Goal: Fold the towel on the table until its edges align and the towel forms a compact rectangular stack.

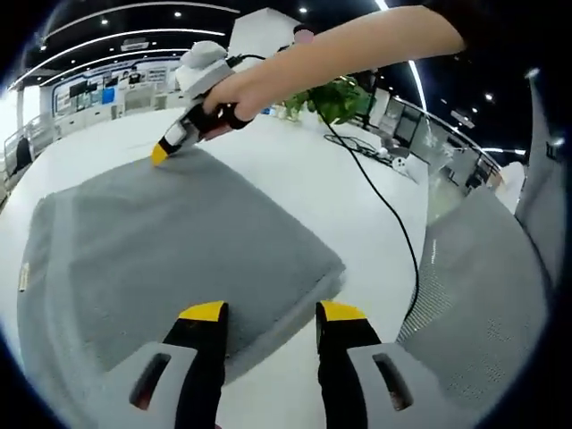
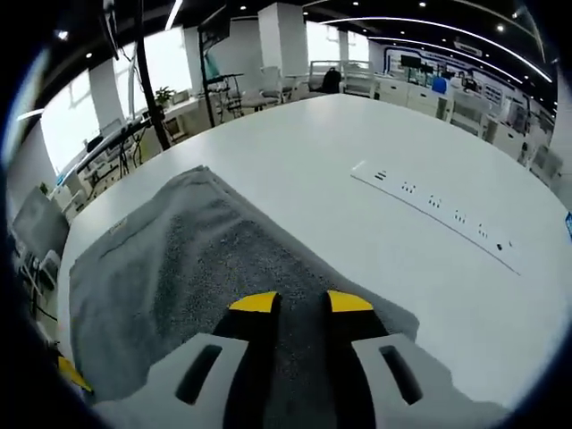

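A grey towel lies folded flat on the white table. My left gripper stands open at the towel's near corner, its yellow tips on either side of the cloth's edge with nothing held. A hand holds my right gripper with its tip down at the towel's far corner. In the right gripper view the towel spreads under my right gripper, whose jaws stand a narrow gap apart above the flat cloth. A yellow tip of the left gripper peeks in at the lower left.
A black cable runs across the table to the right of the towel. A white power strip lies on the bare tabletop. A grey mesh chair stands at the table's edge, and a green plant sits beyond.
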`<state>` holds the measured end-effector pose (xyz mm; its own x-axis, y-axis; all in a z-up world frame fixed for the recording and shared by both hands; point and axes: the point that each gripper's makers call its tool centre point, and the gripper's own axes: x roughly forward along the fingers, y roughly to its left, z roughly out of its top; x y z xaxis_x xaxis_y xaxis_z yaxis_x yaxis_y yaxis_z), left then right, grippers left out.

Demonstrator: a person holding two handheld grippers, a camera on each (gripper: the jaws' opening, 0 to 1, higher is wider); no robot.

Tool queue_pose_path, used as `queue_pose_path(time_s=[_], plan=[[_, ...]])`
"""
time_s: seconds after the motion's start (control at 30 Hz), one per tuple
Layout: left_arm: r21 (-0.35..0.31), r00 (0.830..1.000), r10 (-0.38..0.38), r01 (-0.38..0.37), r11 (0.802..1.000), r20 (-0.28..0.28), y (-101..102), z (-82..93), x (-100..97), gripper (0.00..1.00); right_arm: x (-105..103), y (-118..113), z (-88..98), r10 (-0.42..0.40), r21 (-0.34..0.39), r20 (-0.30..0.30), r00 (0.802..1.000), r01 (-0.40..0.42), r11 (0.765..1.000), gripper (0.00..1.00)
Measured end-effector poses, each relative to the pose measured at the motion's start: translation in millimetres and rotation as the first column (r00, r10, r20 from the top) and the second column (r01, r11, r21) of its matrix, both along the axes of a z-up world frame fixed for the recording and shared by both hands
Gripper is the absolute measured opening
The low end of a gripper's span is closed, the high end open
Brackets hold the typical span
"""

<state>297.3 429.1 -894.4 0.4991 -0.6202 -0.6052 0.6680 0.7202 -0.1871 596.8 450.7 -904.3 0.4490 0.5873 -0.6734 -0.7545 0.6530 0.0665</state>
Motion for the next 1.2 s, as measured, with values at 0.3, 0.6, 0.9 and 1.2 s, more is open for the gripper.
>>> queue_pose_path(time_s=[0.3, 0.6, 0.9, 1.2], plan=[[-0.005, 0.994, -0.105, 0.105, 0.994, 0.024, -40.5, 6.2, 4.0, 0.39, 4.0, -31.7, 0.3, -0.040, 0.007, -0.008, 0.999, 0.041, 0.999, 0.20], [0.039, 0.978, -0.208, 0.207, 0.977, 0.026, -64.6, -0.1, -0.4, 0.28, 11.1, -61.9, 2.0, -0.112, 0.029, -0.021, 0.993, 0.113, 0.993, 0.19], [0.060, 0.978, -0.207, 0.207, 0.977, -0.007, -73.5, -10.3, -6.6, 0.28, 24.3, -69.7, 0.1, -0.201, 0.083, -0.072, 0.977, 0.206, 0.975, 0.18], [0.091, 0.985, -0.174, 0.175, 0.980, -0.016, -71.5, -14.2, -6.3, 0.22, 24.4, -68.2, -7.1, -0.188, 0.080, -0.086, 0.978, 0.195, 0.977, 0.13]])
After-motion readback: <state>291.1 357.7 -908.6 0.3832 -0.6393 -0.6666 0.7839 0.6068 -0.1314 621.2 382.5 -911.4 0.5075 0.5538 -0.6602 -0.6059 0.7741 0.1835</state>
